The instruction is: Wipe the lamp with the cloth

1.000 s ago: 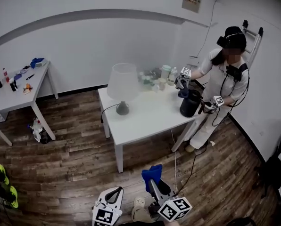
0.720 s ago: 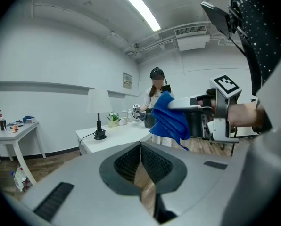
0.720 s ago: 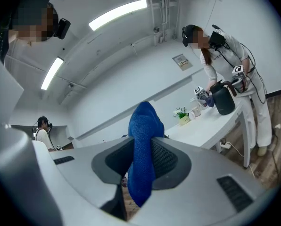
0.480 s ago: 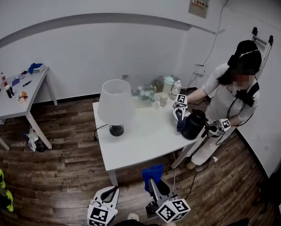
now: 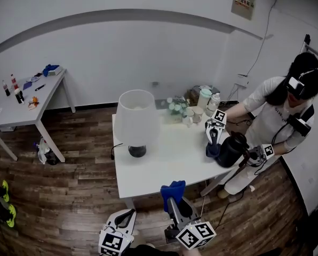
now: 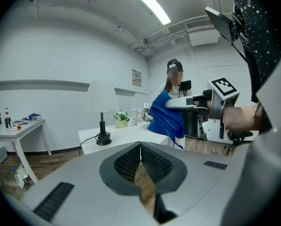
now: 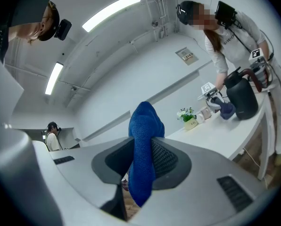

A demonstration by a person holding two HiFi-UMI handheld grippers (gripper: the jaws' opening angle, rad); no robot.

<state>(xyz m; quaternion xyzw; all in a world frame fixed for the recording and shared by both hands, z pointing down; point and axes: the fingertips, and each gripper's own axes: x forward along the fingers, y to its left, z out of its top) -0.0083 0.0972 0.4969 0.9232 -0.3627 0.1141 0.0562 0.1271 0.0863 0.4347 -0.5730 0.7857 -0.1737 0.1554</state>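
The lamp, with a white shade on a dark round base, stands on the left part of the white table; it also shows in the left gripper view as the lamp. My right gripper is low in the head view, short of the table's near edge, shut on a blue cloth. In its own view the blue cloth sticks up and hangs down between the jaws of the right gripper. My left gripper sits beside it at the lower left. Nothing is between the closed jaws of the left gripper.
Another person stands at the table's right end with two grippers, a black kettle and a dark cloth. Cups, bottles and a small plant crowd the table's far edge. A second white table stands at the left wall.
The table and lamp have come nearer and lower in the head view. The other person has shifted right with the kettle. My two grippers keep their places, cloth still held.
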